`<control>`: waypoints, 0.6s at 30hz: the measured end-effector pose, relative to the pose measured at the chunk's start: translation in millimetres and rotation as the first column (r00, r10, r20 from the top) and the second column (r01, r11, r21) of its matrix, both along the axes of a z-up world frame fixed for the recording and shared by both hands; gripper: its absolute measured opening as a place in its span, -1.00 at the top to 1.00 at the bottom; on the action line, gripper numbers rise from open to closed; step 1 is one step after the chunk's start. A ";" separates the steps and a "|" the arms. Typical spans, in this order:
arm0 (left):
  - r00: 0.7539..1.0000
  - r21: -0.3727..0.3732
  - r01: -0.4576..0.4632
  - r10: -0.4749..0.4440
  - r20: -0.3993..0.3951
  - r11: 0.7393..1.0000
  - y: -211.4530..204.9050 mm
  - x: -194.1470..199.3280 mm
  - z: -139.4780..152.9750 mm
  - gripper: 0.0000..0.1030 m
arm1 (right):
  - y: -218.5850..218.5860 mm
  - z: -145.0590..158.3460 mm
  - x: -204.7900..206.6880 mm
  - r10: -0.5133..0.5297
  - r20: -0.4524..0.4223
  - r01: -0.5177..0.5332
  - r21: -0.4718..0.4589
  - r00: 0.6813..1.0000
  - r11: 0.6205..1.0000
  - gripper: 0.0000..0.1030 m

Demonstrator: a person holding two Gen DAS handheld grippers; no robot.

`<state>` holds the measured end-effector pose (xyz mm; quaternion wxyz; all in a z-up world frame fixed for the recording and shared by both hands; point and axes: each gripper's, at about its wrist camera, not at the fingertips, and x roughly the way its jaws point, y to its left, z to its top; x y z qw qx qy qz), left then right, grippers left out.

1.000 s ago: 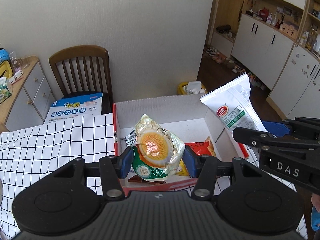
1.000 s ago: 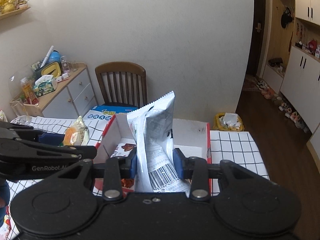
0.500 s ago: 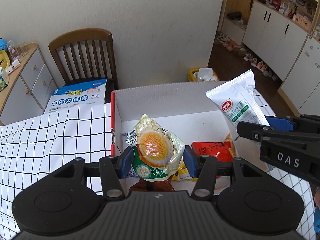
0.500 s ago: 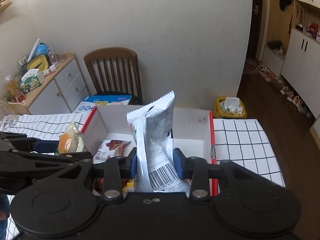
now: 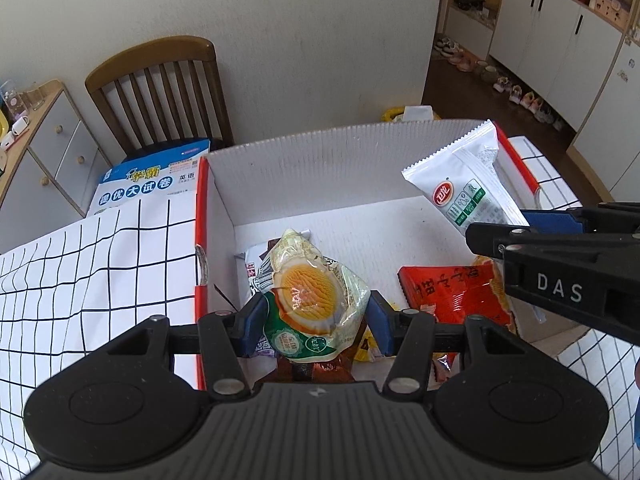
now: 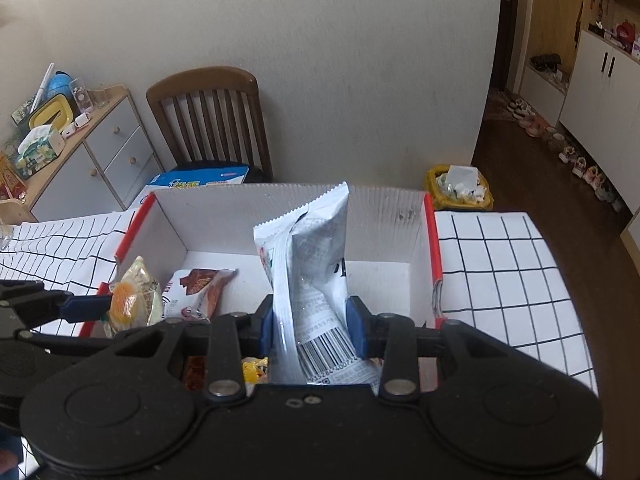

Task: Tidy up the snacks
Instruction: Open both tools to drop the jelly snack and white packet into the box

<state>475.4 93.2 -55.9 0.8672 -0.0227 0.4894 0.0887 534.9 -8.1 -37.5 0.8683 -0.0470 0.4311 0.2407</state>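
- My left tool [image 5: 316,316] is partly closed, its blue pads pressing both sides of a clear-wrapped round cake packet [image 5: 314,304]; the packet stands upright between them.
- My right tool [image 6: 312,330] is closed narrower, on a white pouch [image 6: 308,280] held on end, barcode end toward me, serrated top edge at 12 o'clock.
- In the left wrist view the right tool enters from 3 o'clock, with the white pouch angled toward 11 o'clock over the box.
- Target is the white corrugated box [image 5: 320,152] with red edges, sitting on the desk [image 5: 80,264] under a black-grid cloth.
- Both packets hang above the open box: the cake packet over its left part near the 9 o'clock wall, the pouch over the right part. I cannot tell how far off the box floor either is.
- Already in the box: a red packet [image 5: 452,292] lying flat on the floor at 3 o'clock of my left tool, a brown-and-white wrapper [image 6: 200,288] on the left, and a small yellow packet [image 6: 254,372] near the front wall, mostly hidden by the tools.
- Judgement: sorting is well under way. Several snacks are boxed and two more are in hand, not yet released.
- No loose snacks show on the visible cloth; much of the desk is out of view, so I cannot say what remains.
- Left to do, as I read it: lower both packets and open the tools. The far half of the box floor is bare.
- Risk: the tall pouch may tip against the wall rather than lie flat.
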 end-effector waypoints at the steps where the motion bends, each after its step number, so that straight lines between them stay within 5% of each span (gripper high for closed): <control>1: 1.000 -0.004 0.001 -0.001 -0.006 1.000 -0.5 1.2 -2.5 -0.02 | 0.6 -2.8 1.6 -0.001 -0.004 0.001 -0.008 1.000 1.000 0.30; 18: 0.996 0.004 0.036 -0.036 -0.078 0.999 -12.4 12.8 -35.5 -0.04 | 3.2 -25.5 3.3 0.011 -0.059 -0.014 -0.048 0.998 0.999 0.27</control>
